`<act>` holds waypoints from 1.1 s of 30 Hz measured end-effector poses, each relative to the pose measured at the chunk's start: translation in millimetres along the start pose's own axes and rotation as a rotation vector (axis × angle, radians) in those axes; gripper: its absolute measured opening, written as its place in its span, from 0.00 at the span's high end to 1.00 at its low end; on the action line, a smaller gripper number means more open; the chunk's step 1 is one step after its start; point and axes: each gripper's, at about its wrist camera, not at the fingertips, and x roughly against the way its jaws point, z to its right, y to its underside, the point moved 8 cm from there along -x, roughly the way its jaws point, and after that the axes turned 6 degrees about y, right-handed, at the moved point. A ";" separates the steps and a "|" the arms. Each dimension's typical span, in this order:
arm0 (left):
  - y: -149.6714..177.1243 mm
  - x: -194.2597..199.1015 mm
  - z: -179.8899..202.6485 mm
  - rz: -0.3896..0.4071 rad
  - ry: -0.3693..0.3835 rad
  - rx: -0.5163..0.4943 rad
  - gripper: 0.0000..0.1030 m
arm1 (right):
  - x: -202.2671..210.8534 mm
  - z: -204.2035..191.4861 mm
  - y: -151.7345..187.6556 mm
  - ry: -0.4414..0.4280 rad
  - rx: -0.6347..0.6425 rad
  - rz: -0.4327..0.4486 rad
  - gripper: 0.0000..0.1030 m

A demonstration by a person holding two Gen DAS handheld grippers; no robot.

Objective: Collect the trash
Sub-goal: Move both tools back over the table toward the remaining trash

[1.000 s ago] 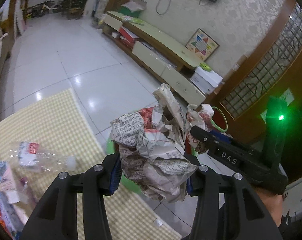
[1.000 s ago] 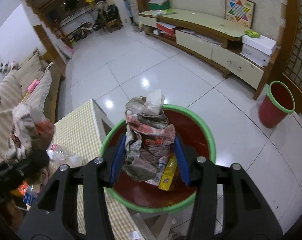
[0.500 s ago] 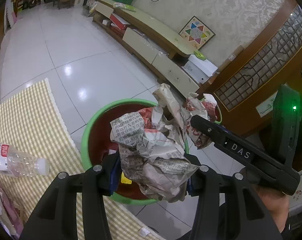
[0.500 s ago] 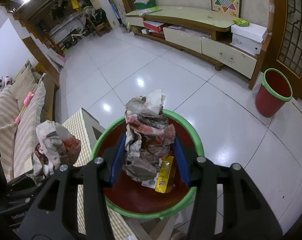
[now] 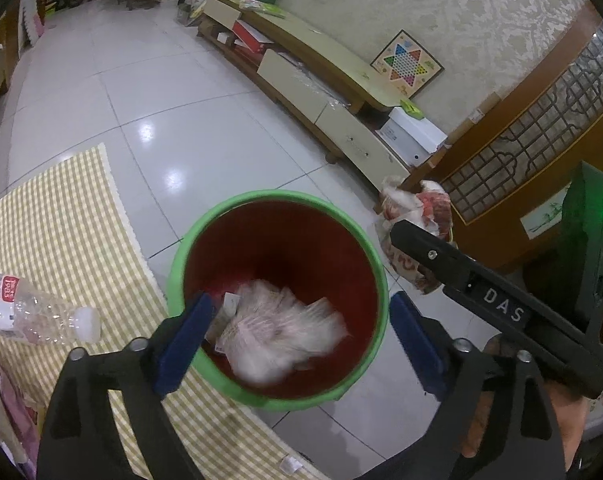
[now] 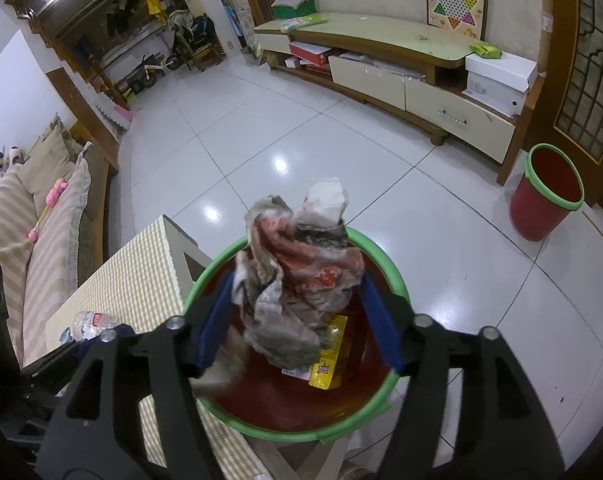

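Note:
A red trash bin with a green rim (image 5: pixel 257 199) (image 6: pixel 385 268) stands beside the table, under both grippers. My left gripper (image 5: pixel 297 334) is open over the bin; a crumpled newspaper wad (image 5: pixel 281 334), blurred, is falling inside it. My right gripper (image 6: pixel 297 320) has its jaws spread wide; a second crumpled newspaper wad (image 6: pixel 297 276) sits between the fingers over the bin, and it also shows in the left wrist view (image 5: pixel 415 220). A yellow packet (image 6: pixel 329 364) lies in the bin.
A table with a yellow checked cloth (image 5: pixel 61 216) holds a clear plastic bottle (image 5: pixel 33 316) and wrappers at the left edge. A second red bin (image 6: pixel 549 196) stands by the wooden door. A TV cabinet (image 6: pixel 381 64) lines the wall; a sofa (image 6: pixel 29 208) is left.
My left gripper opened and its newspaper wad dropped into the bin. My right gripper's jaws have spread wider around its wad, above the bin.

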 end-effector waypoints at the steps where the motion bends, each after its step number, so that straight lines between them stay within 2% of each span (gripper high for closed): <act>1: 0.8 1.4 -1.9 0.004 -0.006 0.002 0.12 | -0.2 -1.1 0.0 0.001 0.005 0.000 0.29; 7: 4.5 16.5 -13.4 0.026 -0.054 -0.001 0.08 | 1.7 -8.0 -0.9 -0.007 0.031 0.006 0.19; 17: 20.3 65.0 -28.3 0.059 -0.125 -0.036 0.08 | 9.4 -32.5 3.7 -0.033 0.095 0.018 0.16; 25: 36.4 129.0 -57.3 0.139 -0.159 0.020 0.08 | 22.6 -83.4 25.0 -0.086 0.225 0.024 0.12; 33: 78.7 187.1 -97.3 0.201 -0.203 0.114 0.08 | 30.4 -136.5 63.0 -0.136 0.377 -0.002 0.12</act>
